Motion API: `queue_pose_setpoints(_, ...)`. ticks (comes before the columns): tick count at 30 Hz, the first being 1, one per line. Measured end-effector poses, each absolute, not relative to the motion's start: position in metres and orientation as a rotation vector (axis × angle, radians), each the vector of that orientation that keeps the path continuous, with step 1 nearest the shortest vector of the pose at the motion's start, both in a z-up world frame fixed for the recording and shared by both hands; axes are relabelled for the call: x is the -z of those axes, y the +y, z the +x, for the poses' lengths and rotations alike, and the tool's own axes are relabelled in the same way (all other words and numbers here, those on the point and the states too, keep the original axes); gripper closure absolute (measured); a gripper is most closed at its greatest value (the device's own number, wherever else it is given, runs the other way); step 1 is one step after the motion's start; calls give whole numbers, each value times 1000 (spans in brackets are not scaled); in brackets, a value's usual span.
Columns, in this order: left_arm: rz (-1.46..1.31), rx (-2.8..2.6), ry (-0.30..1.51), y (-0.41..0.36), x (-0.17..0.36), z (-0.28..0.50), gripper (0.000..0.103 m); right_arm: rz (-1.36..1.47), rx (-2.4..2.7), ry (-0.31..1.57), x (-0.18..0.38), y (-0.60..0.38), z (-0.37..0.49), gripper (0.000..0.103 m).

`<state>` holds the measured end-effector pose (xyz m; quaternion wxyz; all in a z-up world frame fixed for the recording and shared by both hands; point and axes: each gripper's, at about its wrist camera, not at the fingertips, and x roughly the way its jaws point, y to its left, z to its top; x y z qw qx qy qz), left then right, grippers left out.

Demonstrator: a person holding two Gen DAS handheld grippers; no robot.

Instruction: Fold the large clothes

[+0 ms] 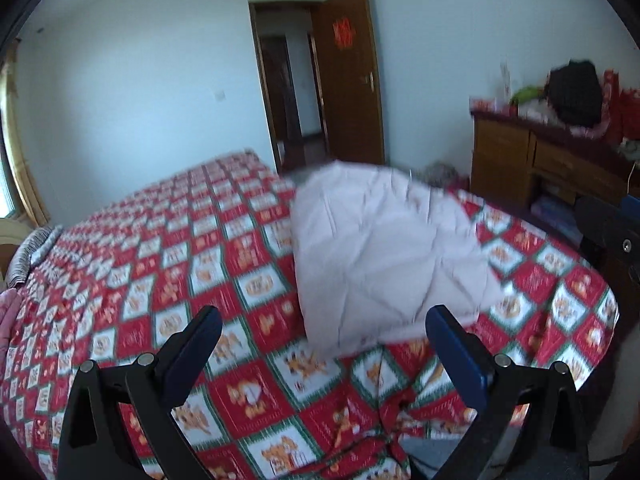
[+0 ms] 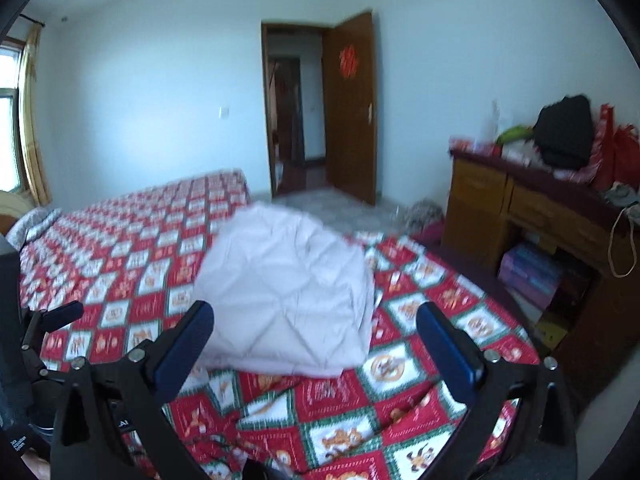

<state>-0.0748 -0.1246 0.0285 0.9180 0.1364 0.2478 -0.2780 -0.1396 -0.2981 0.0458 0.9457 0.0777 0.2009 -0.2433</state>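
Folded white garment (image 2: 286, 292) beyond spread tongs (image 2: 314, 326)

Folded garment (image 1: 384, 256): pale white-lilac, plain, creased.
Bed cover (image 1: 168, 264): red and white squares, green borders, orange figures.
Gripper fingers (image 2: 184, 344): black frame, dark blue pads.
Door (image 2: 352, 108), far: brown wood, red paper sign.
Walls (image 2: 160, 80): white-blue.
Desk (image 2: 520, 208), right: brown; black bag (image 2: 564, 136), red bags (image 2: 616, 152) on top.
Curtain (image 2: 32, 120), far left: yellow.

Bedspread (image 1: 120, 260) open leftward; folded garment (image 1: 380, 248) ahead, desk (image 2: 520, 216) rightward
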Motion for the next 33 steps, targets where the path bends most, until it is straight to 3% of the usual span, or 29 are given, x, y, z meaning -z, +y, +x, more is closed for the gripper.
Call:
queue_pose_setpoints(11, 187, 541, 318, -104, -61, -93, 1, 157, 528, 254, -61, -295, -156, 0)
queue_pose_setpoints(33, 146, 544, 315, -95, -64, -95, 1, 148, 503, 264, -65, -291, -156, 0)
